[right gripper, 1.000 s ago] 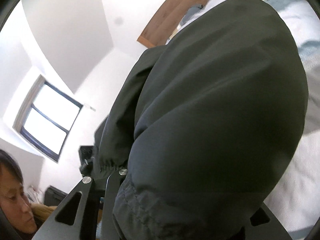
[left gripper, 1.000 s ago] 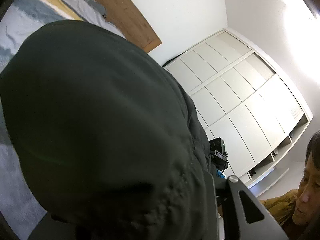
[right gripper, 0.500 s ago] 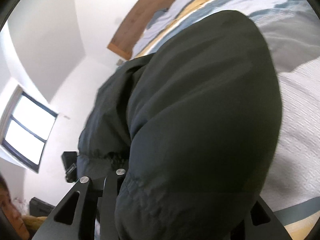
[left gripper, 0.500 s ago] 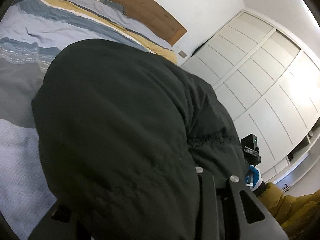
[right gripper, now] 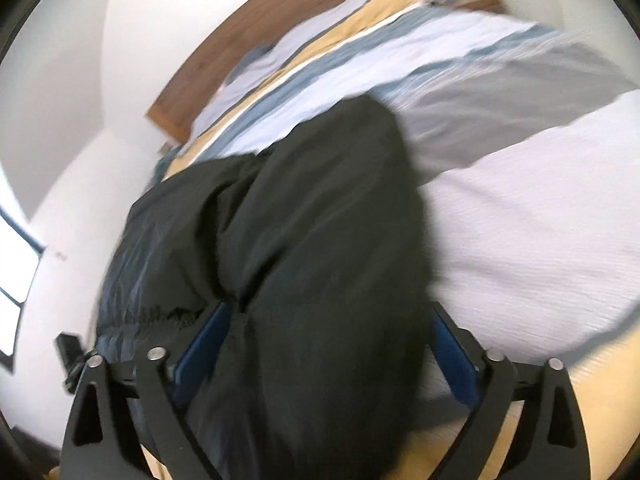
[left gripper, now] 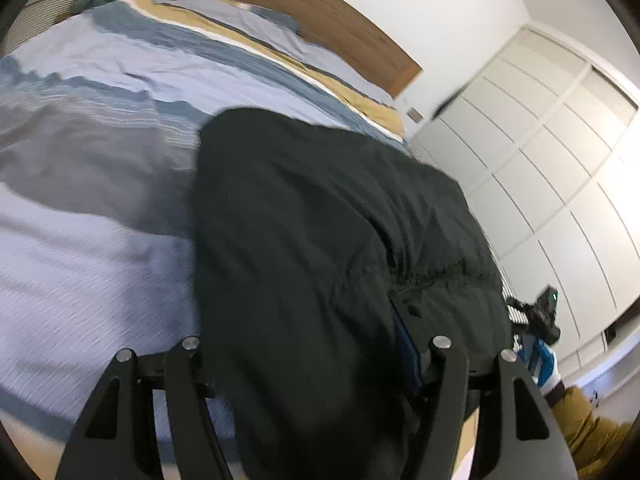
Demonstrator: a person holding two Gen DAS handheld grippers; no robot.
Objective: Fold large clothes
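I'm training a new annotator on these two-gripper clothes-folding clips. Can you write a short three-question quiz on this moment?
1. True or false: the dark jacket lies across the striped bedspread.
2. Which stands at the head of the bed? A) a wooden headboard B) a metal rail C) a mirror
3. Fill in: in the right wrist view, the jacket bulges between the right gripper's two ____ finger pads.

Key
1. True; it also fills the gap of the left gripper, whose fingers stand wide apart.
2. A
3. blue
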